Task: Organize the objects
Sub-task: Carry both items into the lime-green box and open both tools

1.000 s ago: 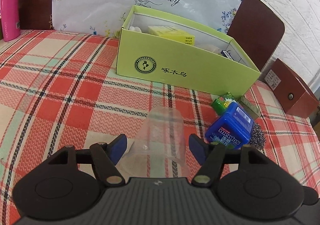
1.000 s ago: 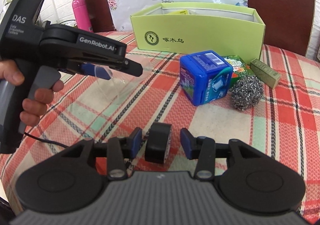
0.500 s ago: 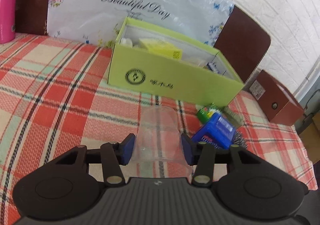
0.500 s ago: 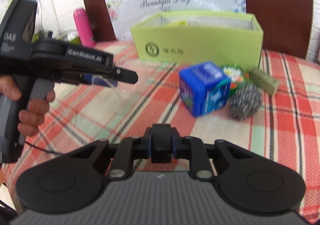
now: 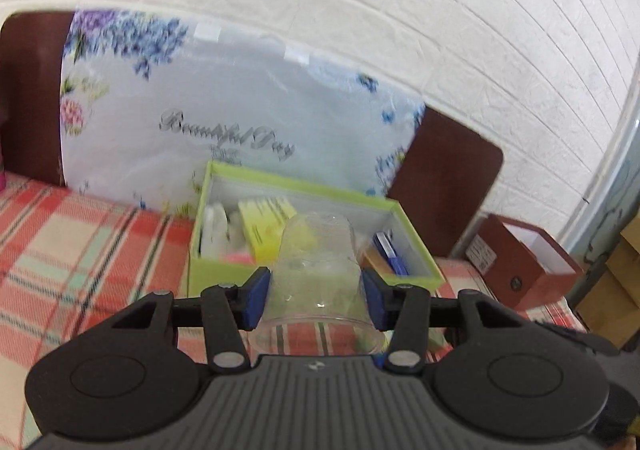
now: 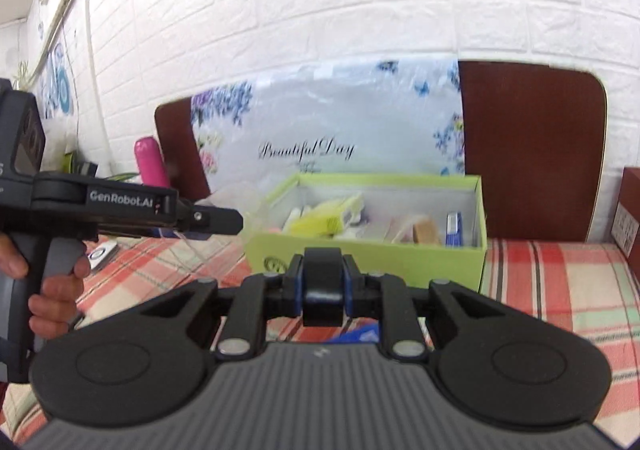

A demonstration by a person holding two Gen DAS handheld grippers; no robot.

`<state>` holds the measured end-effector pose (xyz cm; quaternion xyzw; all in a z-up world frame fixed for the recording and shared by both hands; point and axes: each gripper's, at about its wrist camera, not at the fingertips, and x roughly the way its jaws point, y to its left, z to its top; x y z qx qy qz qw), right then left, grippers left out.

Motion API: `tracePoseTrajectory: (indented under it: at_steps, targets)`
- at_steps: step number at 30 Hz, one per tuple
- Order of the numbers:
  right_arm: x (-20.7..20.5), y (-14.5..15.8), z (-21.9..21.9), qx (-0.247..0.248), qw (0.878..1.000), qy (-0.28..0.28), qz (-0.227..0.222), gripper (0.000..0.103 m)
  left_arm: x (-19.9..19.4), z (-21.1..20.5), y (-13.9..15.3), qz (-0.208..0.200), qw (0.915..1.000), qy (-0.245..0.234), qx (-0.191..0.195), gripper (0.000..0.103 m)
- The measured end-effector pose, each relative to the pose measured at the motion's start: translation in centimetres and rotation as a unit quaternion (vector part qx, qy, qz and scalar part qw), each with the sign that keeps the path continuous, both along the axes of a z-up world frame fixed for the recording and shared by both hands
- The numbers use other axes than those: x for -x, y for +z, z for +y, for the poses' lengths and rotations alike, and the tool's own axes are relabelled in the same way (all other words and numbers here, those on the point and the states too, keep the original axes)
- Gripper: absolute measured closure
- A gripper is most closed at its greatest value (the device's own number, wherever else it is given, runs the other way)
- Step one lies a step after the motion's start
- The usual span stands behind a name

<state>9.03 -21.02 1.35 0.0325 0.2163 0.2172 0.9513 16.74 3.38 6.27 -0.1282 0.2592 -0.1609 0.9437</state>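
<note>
My left gripper (image 5: 316,300) is shut on a clear plastic cup (image 5: 318,270), held in the air in front of the open green box (image 5: 316,278). My right gripper (image 6: 322,288) is shut on a black tape roll (image 6: 322,284), also raised before the green box (image 6: 360,254). The box holds a yellow packet (image 6: 326,220), white items, a tan block and a blue item (image 6: 453,228). The left gripper's body (image 6: 120,210) with the cup (image 6: 240,198) shows at the left of the right wrist view, level with the box rim.
The box sits on a red plaid tablecloth (image 6: 560,290). A floral plastic bag (image 6: 340,130) and two brown chair backs stand behind it. A pink bottle (image 6: 150,164) stands far left. A brown open box (image 5: 528,262) is at the right. A blue item (image 6: 356,332) peeks under my right gripper.
Both grippers closed on their objects, the left on the cup and the right on the tape roll. Both lifted them off the table and moved toward the green box.
</note>
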Motion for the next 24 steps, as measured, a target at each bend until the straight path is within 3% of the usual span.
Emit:
tracePoseTrajectory:
  at_steps: [6,11,14,17,19,22,23,24]
  targets:
    - [-1.5,1.1,-0.4,0.003,1.000,-0.012,-0.010,0.085,-7.0,0.5,1.5,0.004,0.9992,0.037,-0.014,0.051]
    - [-3.7,1.5,-0.2,0.010,1.000,-0.023,-0.016,0.085,-11.5,-0.8,0.1,0.033,0.9973,0.035,-0.055,0.051]
    - [-6.4,1.3,0.3,0.016,0.999,-0.035,-0.017,0.085,-12.9,-1.3,-1.1,0.046,0.9968,0.032,-0.057,0.050]
    - [-9.2,0.8,0.9,0.011,0.999,-0.048,-0.013,0.085,-12.9,-1.3,-2.2,0.040,0.9974,0.026,-0.054,0.045]
    - [-11.0,0.2,1.2,0.002,0.998,-0.055,-0.007,0.085,-12.3,-1.0,-2.7,0.031,0.9977,0.033,-0.050,0.031]
    - [-12.7,-0.6,2.0,0.002,0.998,-0.063,-0.007,0.085,-11.5,-0.5,-2.7,0.024,0.9976,0.043,-0.049,0.025]
    - [-13.1,-0.9,2.3,0.006,0.998,-0.063,-0.009,0.083,-11.3,-0.2,-2.5,0.020,0.9975,0.047,-0.049,0.024]
    - [-13.6,-1.3,2.7,0.013,0.998,-0.059,-0.009,0.063,-11.2,0.0,-2.3,0.017,0.9973,0.052,-0.049,0.022]
